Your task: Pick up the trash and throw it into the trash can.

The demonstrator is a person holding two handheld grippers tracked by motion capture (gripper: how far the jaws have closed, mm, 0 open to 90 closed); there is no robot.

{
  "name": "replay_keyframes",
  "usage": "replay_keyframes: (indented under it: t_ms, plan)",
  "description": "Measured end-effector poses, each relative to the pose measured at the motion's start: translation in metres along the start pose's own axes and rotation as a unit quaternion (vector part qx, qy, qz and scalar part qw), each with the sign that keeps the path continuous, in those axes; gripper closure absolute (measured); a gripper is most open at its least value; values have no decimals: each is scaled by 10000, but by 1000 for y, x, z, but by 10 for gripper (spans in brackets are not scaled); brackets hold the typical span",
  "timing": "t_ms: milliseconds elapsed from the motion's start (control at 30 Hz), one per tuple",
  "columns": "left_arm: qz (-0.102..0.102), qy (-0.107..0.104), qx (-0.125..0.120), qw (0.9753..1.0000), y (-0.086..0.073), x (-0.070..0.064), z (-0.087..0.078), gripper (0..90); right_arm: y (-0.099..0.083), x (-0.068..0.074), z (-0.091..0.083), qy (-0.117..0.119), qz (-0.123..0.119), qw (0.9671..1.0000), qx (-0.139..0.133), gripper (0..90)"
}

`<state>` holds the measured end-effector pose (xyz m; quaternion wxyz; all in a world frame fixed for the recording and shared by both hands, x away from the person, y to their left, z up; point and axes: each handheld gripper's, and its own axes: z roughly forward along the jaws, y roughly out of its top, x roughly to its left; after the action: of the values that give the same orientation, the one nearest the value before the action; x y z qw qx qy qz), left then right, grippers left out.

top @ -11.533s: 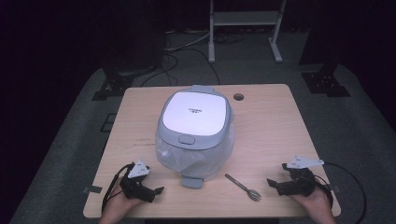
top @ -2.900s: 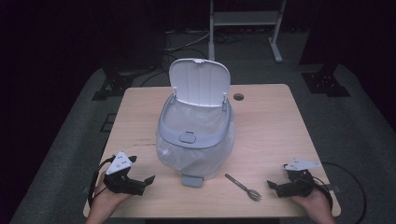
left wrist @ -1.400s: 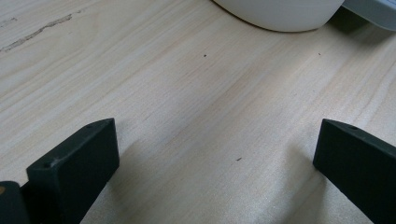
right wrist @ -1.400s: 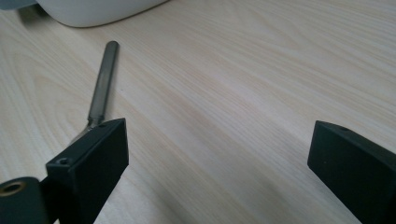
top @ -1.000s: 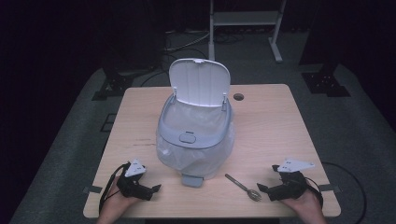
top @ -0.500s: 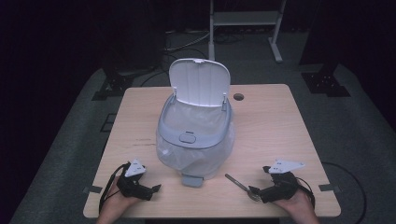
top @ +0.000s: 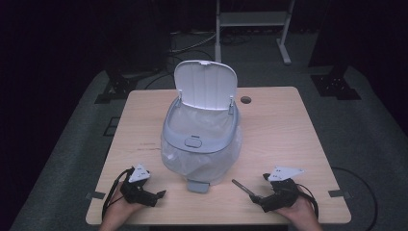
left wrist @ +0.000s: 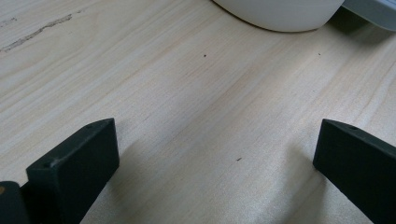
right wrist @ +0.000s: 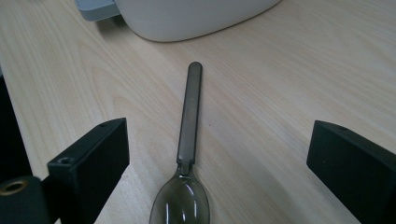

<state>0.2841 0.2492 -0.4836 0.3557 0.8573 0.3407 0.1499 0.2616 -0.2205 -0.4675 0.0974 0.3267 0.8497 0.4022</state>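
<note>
My left hand-held gripper (top: pixel 160 194) rests spread on the bench (top: pixel 288 125). The bin (top: pixel 201 144) lid now stands open. My right hand-held gripper (top: pixel 255 198) has slid forward, jaws spread astride the spoon (right wrist: pixel 185 163), ready to pinch.

Light wooden table (top: pixel 279 125) with a round cable hole near its far edge (top: pixel 246 100). At centre, a pale grey plastic bin (top: pixel 201 144) with a clear liner, white lid raised. Flat on the wood, a dark translucent plastic spoon (right wrist: pixel 187 154), bowl between the right gripper's (right wrist: pixel 219 172) spread black fingers (right wrist: pixel 93 158), handle towards the bin.
</note>
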Motion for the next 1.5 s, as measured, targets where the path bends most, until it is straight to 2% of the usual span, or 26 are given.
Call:
replay_keyframes:
  t_ms: [533,600,967,1200,1500]
  plan:
    - [0,0,0,10000,0,0,0,0,-3,4,11,15,-199,9994,292,61]
    - [0,-1,0,10000,0,0,0,0,-4,3,12,8,-234,9993,305,103]
    - [0,0,0,10000,0,0,0,0,-5,3,14,-57,-283,9988,396,157]
    - [0,-1,1,10000,0,0,0,0,-7,4,11,-209,-391,9985,334,302]
    - [-1,0,0,10000,0,0,0,0,-9,3,7,-180,-454,9985,257,476]
